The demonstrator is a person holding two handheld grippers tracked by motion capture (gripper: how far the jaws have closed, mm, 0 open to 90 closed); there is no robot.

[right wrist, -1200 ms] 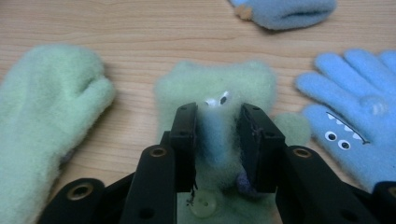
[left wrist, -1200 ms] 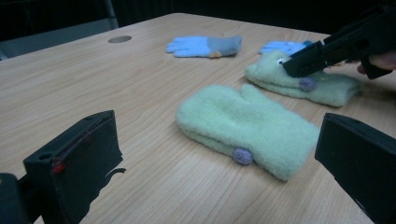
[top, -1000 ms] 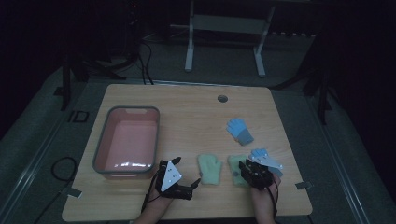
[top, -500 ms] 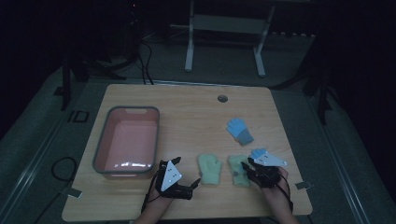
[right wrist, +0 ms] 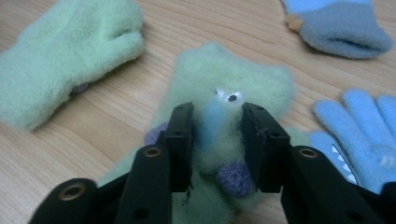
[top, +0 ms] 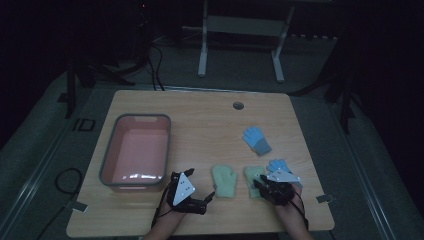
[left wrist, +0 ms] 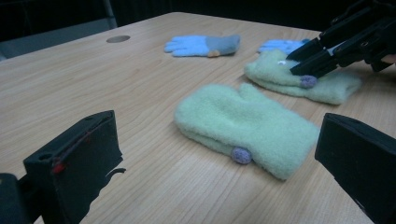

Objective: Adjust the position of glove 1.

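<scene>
Your right gripper [top: 260, 186] sits on the right green mitten [right wrist: 219, 88], which lies at the near right of the table [top: 200, 115], just left of the near blue glove [right wrist: 359, 135]. Its jaws have just been closing and now stand narrow, with a pinch of the mitten's fleece bunched up between them; the pads look to be pressing into the fabric, near the purple pompom [right wrist: 236, 178].

The mitten's long axis runs near to far, cuff toward you and tip away, so your gripper comes in along its length from the cuff end. A straight lift should leave it hanging lengthwise from the jaws.

The pink bin [top: 136, 150] stands well to the left, beyond the left mitten [top: 224, 181], so any carry there has to cross over that mitten.

Your left gripper [top: 210, 196] rests low at the near edge, jaws wide and empty, pointing right at the left mitten just beyond them. That mitten is its nearer pick, and it is also the hand closer to the bin.
</scene>
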